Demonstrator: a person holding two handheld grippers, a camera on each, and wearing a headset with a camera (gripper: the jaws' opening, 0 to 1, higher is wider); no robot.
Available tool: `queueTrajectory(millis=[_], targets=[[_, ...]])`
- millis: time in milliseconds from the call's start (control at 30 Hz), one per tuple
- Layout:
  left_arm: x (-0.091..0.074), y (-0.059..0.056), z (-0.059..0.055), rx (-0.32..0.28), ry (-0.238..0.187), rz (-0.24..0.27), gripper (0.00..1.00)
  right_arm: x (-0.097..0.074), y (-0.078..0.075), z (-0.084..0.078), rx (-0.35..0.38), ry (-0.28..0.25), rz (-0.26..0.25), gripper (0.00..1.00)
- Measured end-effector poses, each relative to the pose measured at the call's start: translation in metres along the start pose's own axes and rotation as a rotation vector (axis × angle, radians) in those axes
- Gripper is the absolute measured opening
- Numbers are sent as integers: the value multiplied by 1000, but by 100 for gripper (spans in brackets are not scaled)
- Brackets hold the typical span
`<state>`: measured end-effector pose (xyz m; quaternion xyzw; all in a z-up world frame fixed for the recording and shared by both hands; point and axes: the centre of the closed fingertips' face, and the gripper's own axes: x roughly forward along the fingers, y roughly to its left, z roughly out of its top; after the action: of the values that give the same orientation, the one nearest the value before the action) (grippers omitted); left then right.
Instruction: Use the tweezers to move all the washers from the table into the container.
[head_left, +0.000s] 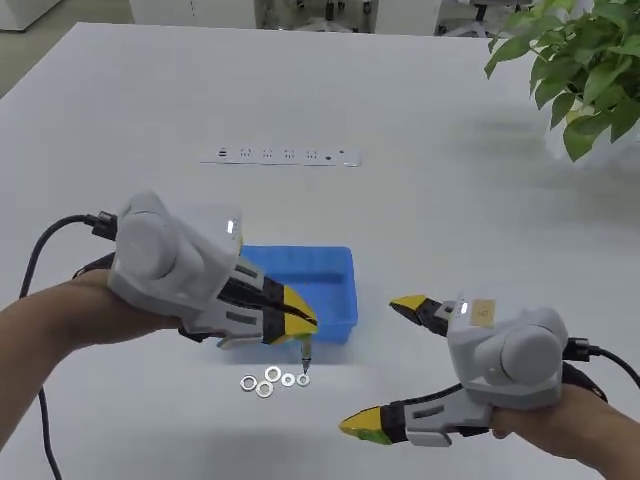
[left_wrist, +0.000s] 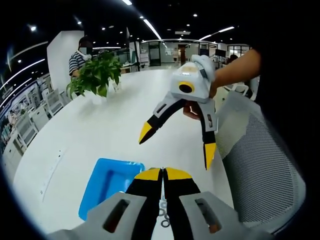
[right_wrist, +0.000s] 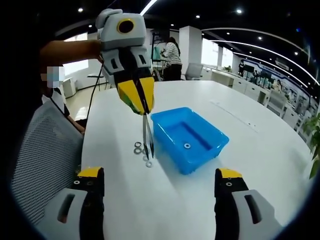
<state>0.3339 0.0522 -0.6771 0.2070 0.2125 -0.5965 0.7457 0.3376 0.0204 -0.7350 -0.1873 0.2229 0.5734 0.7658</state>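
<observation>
Several small metal washers (head_left: 272, 381) lie in a cluster on the white table, just in front of the blue container (head_left: 325, 268). My left gripper (head_left: 300, 322) is shut on thin tweezers (head_left: 305, 354), whose tips point down at the right end of the cluster. In the right gripper view the tweezers (right_wrist: 146, 136) hang from the left gripper (right_wrist: 141, 107) over the washers (right_wrist: 140, 149), and one washer (right_wrist: 186, 146) lies inside the container (right_wrist: 200, 142). My right gripper (head_left: 380, 365) is wide open and holds nothing, to the right of the washers.
A white power strip (head_left: 280, 155) is set into the table beyond the container. A potted plant (head_left: 580, 60) stands at the far right. A mesh chair (right_wrist: 35, 150) is at the table's near edge. A black cable (head_left: 40, 260) trails from the left gripper.
</observation>
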Motion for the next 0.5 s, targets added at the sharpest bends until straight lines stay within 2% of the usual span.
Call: queueTrajectory(millis=[500], targets=[[7, -2, -10, -15, 15, -10, 5, 1, 5, -4, 8, 10, 9, 90]])
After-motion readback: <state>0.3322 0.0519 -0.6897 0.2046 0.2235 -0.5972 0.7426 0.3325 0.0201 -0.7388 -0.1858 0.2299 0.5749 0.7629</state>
